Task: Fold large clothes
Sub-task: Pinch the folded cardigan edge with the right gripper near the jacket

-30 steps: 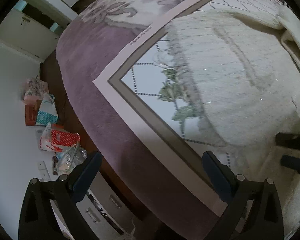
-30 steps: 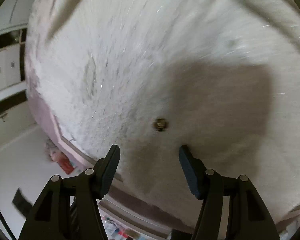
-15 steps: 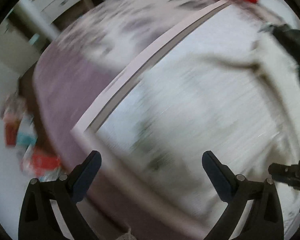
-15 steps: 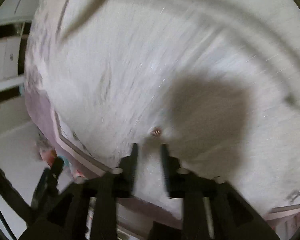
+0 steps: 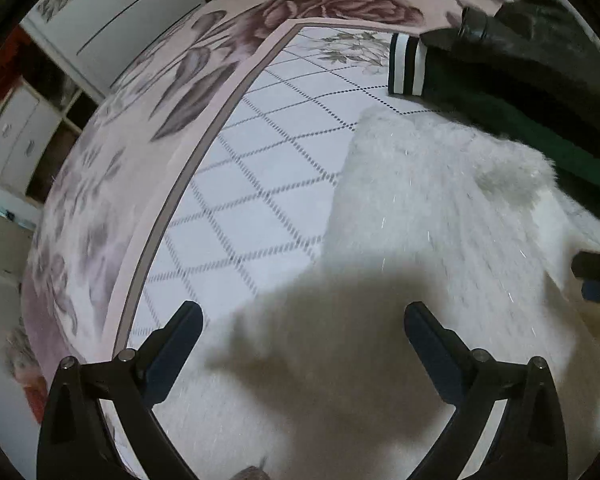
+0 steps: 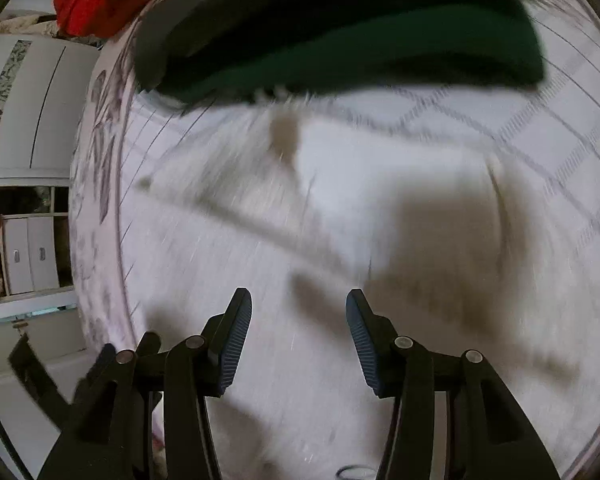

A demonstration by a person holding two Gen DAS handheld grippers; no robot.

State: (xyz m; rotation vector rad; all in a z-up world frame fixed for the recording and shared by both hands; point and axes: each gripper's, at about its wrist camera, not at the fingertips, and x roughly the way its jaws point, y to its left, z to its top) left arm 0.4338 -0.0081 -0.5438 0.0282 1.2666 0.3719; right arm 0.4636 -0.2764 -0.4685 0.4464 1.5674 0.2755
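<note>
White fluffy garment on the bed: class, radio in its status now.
Left gripper open, right gripper open. White fluffy garment flat on bedspread, unheld. Dark green garment lying against its far edge.

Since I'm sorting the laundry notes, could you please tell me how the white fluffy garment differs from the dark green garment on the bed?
The white fluffy garment is pale and long-piled; the dark green garment is dark and smoother, with a black-and-white striped cuff. The white one lies right under both open claws, left and right; the green one lies beyond it, farther from both. Both rest on the patterned bedspread.
</note>
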